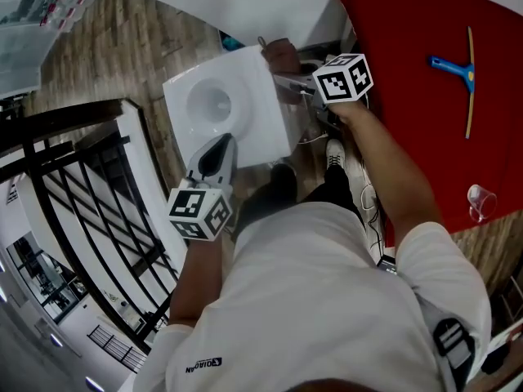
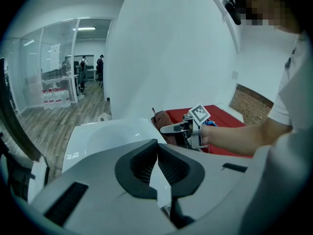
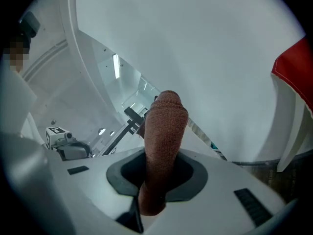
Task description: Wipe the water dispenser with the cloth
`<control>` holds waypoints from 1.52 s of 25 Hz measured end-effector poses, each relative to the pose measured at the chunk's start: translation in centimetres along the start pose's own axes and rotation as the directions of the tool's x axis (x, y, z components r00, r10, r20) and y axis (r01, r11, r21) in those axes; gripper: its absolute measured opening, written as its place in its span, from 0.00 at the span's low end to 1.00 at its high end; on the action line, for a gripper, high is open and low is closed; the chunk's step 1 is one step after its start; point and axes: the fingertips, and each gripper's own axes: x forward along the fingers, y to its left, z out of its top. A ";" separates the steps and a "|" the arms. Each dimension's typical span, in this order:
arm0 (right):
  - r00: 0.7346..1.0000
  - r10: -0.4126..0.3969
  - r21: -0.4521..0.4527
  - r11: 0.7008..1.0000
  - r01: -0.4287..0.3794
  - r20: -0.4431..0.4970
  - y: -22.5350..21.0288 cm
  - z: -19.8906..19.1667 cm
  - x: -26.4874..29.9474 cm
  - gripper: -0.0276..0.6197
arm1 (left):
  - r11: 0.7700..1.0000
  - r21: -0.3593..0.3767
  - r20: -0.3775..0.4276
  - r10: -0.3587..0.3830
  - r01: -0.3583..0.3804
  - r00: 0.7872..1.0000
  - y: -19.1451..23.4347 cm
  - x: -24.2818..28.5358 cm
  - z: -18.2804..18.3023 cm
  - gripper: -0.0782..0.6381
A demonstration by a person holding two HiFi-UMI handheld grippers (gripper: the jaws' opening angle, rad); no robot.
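Two grippers at the white water dispenser [image 1: 245,96]. Right gripper [image 1: 292,81] fingers pinch the brown cloth [image 3: 164,121] at its far edge, beside the red bench [image 1: 409,39]. Left gripper [image 2: 157,146] fingers pressed together, empty, over its top. Squeegee [image 1: 458,72] and cup [image 1: 480,196] on the bench.

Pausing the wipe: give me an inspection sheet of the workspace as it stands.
Surface: water dispenser top, white and glossy, with a round recess.
Job's things: brown cloth, pinched upright in the right gripper at the dispenser's far edge.
Clutter: blue squeegee and clear cup on the red table.
Grippers: left gripper shut, empty, over the dispenser top; right gripper shut on the cloth.
Cables: thin cables on the floor beside the table.
Surroundings: black railing, wooden floor.
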 end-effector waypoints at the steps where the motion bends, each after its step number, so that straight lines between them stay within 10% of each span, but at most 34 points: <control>1: 1.000 -0.003 -0.001 1.000 0.003 -0.006 -0.2 -0.1 0.2 0.18 | 1.000 -0.002 0.001 0.002 -0.002 1.000 0.0 -0.1 0.0 0.11; 18: 0.983 -0.143 0.097 0.983 0.155 -0.117 -10.4 -7.8 3.6 0.17 | 1.000 -0.001 -0.052 -0.001 0.001 0.999 0.7 -0.1 -1.4 0.11; 38: 0.903 -0.318 0.139 0.919 0.368 -0.290 -20.7 -15.8 6.7 0.17 | 0.999 -0.032 -0.081 -0.003 0.000 0.997 1.9 -0.5 -2.2 0.11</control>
